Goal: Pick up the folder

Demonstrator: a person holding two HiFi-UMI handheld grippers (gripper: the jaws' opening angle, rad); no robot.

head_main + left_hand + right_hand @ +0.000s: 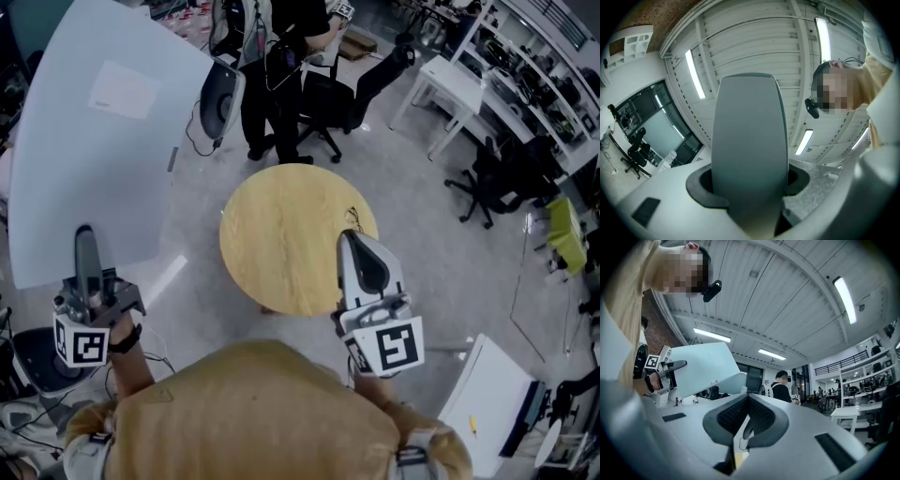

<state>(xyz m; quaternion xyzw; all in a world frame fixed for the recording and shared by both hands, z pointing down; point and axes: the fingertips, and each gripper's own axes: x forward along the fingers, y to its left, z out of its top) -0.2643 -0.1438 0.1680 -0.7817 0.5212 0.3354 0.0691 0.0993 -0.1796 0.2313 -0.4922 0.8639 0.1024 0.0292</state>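
The folder (94, 141) is a large pale blue one with a white label. It is raised off the table at the left of the head view. My left gripper (86, 246) is shut on its lower edge, and the folder's spine (747, 122) fills the gap between the jaws of the left gripper (747, 183). In the right gripper view the folder (701, 366) hangs in the air at left. My right gripper (364, 253) hovers over the right rim of the round wooden table (277, 239). The jaws of the right gripper (747, 401) are closed together with nothing between them.
A person (272, 56) stands beyond the table beside a black office chair (328, 103). White desks (450, 80) and shelves line the back right. Another black chair (487, 183) and a white board (487, 394) stand on the floor at right.
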